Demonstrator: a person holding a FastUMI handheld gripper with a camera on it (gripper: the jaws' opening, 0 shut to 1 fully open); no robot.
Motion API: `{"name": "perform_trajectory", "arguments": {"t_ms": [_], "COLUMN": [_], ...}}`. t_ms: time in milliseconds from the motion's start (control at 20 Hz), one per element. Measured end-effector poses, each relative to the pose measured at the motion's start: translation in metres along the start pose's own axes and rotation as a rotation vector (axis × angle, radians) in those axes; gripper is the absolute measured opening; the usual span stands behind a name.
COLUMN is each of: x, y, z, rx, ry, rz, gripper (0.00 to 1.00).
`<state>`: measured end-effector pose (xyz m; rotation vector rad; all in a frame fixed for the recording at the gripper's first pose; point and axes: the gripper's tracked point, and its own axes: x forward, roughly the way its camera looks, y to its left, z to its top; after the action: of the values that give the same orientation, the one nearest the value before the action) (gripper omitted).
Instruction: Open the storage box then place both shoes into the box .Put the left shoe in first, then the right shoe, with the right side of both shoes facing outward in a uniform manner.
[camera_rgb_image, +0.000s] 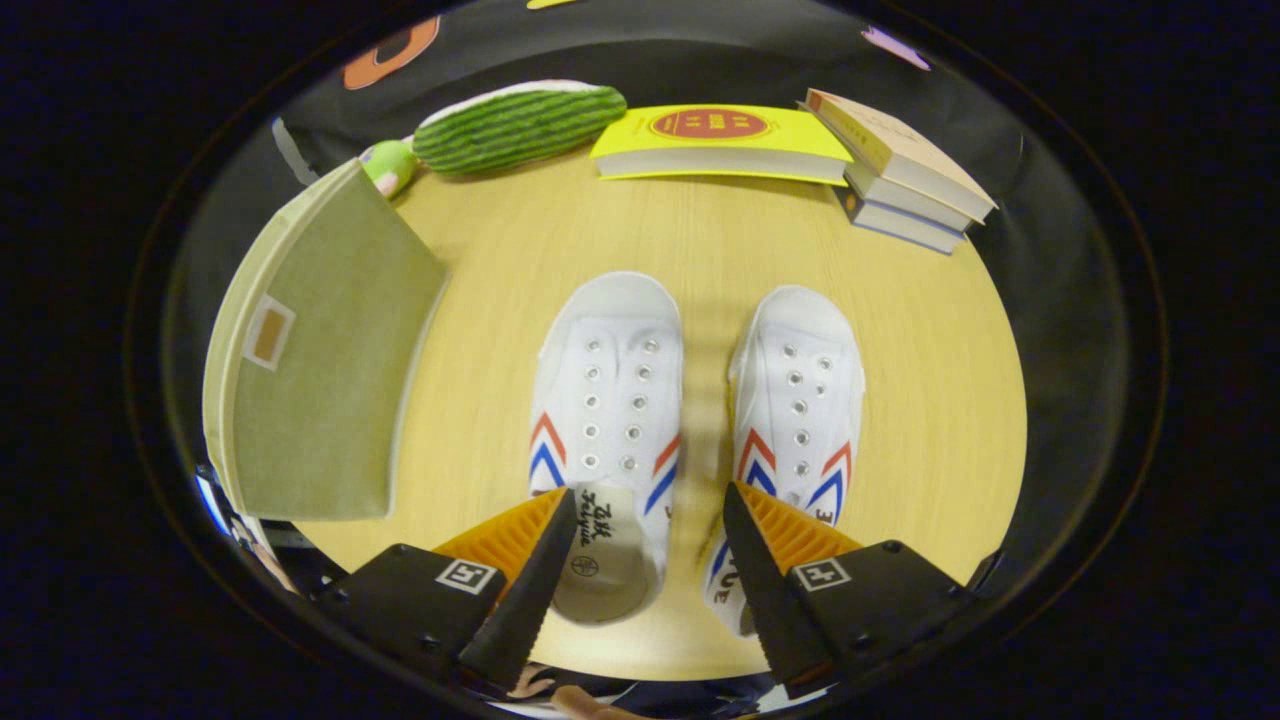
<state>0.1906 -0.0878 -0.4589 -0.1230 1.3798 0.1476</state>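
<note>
Fingers (648, 495) spread wide above the two shoes' heels, left shoe (608, 420) and right shoe (795, 420) side by side with a narrow strip of bare surface (930, 400) between them. Open lanes lie beyond the toes and right of the pair. The storage box (320, 360), seemingly closed, blocks the left; books (900, 165) and a plush toy (515, 125) line the far edge.

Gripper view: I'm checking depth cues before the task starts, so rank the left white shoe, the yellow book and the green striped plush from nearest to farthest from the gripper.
The gripper hangs open above the table.
1. Left white shoe: between the fingers, its heel under them.
2. Yellow book: beyond the shoes, at the table's far edge.
3. Green striped plush: far edge too, left of the book. Too close to call against the book.
</note>
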Motion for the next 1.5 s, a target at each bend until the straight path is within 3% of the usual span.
{"name": "perform_trajectory", "arguments": {"t_ms": [150,300,450,600,750,950,1200,1500], "x": [0.010,0.029,0.028,0.022,0.008,-0.018,-0.072,-0.140], "y": [-0.003,0.012,0.016,0.016,0.028,0.033,0.066,0.103], "z": [0.007,0.008,0.008,0.008,0.010,0.018,0.042,0.075], "rx": [-0.033,-0.075,-0.061,0.021,0.089,0.146,0.263,0.261], "ry": [0.006,0.071,0.066,0.015,-0.009,-0.034,-0.093,-0.177], "rz": [0.014,0.074,0.090,0.148,0.229,0.237,0.339,0.316], "gripper": [0.70,0.29,0.22,0.07,0.06,0.06,0.06,0.06]}}
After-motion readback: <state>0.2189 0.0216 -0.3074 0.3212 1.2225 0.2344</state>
